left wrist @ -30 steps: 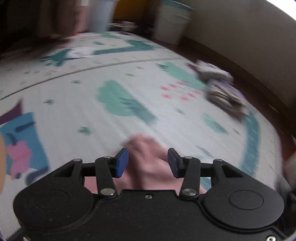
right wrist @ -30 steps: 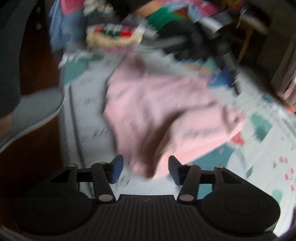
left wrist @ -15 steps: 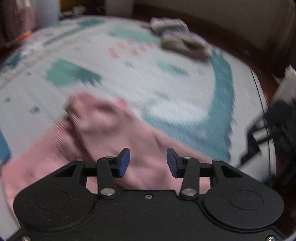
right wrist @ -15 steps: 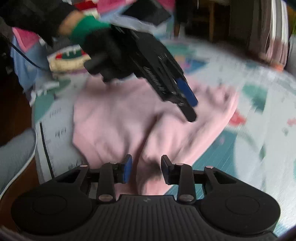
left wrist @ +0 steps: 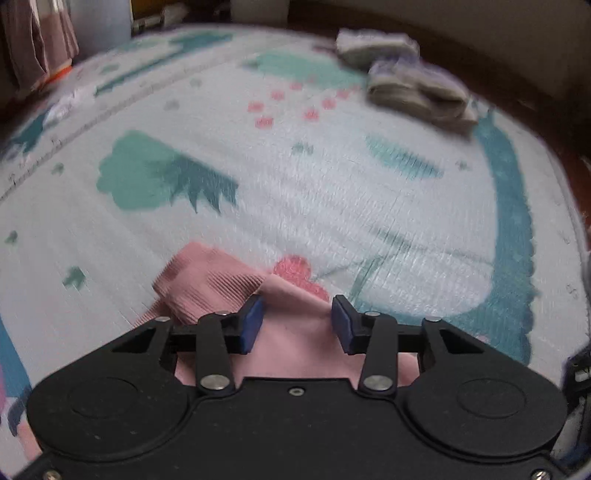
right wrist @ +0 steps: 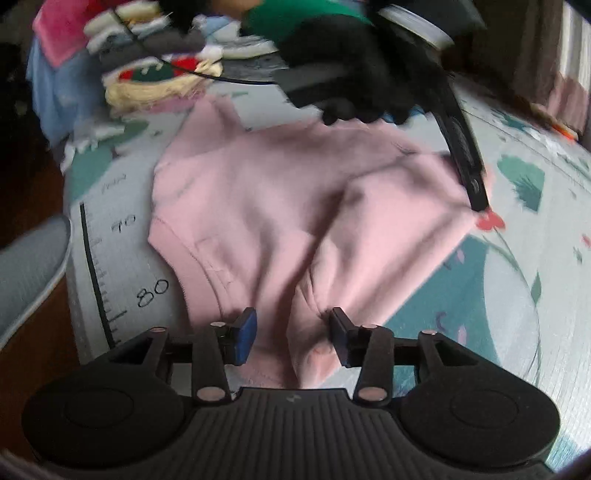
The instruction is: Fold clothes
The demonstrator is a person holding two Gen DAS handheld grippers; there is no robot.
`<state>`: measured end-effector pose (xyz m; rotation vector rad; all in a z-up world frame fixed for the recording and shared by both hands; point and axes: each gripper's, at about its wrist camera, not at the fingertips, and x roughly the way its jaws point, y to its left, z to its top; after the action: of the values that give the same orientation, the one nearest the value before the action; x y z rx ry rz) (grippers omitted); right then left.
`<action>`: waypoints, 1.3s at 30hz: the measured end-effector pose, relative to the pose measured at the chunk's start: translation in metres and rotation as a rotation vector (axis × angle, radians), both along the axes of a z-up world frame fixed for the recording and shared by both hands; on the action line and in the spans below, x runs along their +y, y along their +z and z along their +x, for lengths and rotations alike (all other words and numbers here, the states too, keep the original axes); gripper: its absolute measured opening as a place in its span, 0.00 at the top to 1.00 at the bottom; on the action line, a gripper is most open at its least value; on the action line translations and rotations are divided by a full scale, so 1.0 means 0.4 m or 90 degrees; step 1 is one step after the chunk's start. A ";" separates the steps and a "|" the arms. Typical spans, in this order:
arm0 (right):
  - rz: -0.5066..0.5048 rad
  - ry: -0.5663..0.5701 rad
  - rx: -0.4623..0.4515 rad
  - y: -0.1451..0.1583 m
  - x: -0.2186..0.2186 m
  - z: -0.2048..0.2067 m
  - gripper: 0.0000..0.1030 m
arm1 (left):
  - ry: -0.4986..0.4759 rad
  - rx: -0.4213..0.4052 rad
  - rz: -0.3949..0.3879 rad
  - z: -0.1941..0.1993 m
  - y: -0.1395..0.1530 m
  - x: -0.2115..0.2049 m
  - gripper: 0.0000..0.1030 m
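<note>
Pink sweatshirt (right wrist: pixel 280 206) spread on a patterned play mat (left wrist: pixel 332 192), rumpled, with a deep crease running down its middle toward six o'clock in the right wrist view. Neckline curving at about eight o'clock there, beside a printed ruler strip (right wrist: pixel 110 266) marked 70 and 80 along the mat's edge.

Right gripper (right wrist: pixel 291 334) low over the near hem of the sweatshirt, jaws wide apart, pink cloth lying between and under the blue pads (right wrist: pixel 245 336) but not pinched.

Left gripper (left wrist: pixel 297 325) likewise spread wide, hovering at a far corner of the sweatshirt; a ribbed cuff (left wrist: pixel 207 280) folded over at about ten o'clock from its pads, smooth pink fabric below and between the fingers, nothing clamped. Seen from the right wrist camera at one o'clock as a black tool reaching down to the cloth's corner (right wrist: pixel 465 162), held by a gloved hand (right wrist: pixel 351 74) with a green sleeve (right wrist: pixel 295 14) behind.

Folded stack of pale clothes (left wrist: pixel 413 92) at one o'clock in the left wrist view, well apart from the sweatshirt. Heap of mixed clothes (right wrist: pixel 147 66) at eleven o'clock in the right wrist view, just past the sweatshirt's far edge. Both views somewhat blurred.
</note>
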<state>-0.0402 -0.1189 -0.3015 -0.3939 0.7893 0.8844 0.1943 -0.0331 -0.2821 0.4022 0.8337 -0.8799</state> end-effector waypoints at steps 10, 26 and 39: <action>-0.013 0.029 -0.016 -0.003 0.012 -0.030 0.53 | -0.009 -0.025 0.057 0.021 -0.012 -0.004 0.60; 0.008 0.088 -0.014 0.108 -0.010 -0.059 0.49 | 0.056 -0.048 0.003 0.035 0.079 0.079 0.60; -0.052 0.235 0.047 0.304 0.160 -0.021 0.50 | 0.375 0.055 -0.086 0.015 0.130 0.591 0.57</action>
<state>-0.0484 -0.0549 -0.1801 -0.5935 0.8360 1.2181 0.2002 0.2032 -0.2301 -0.0093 0.9014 -0.4015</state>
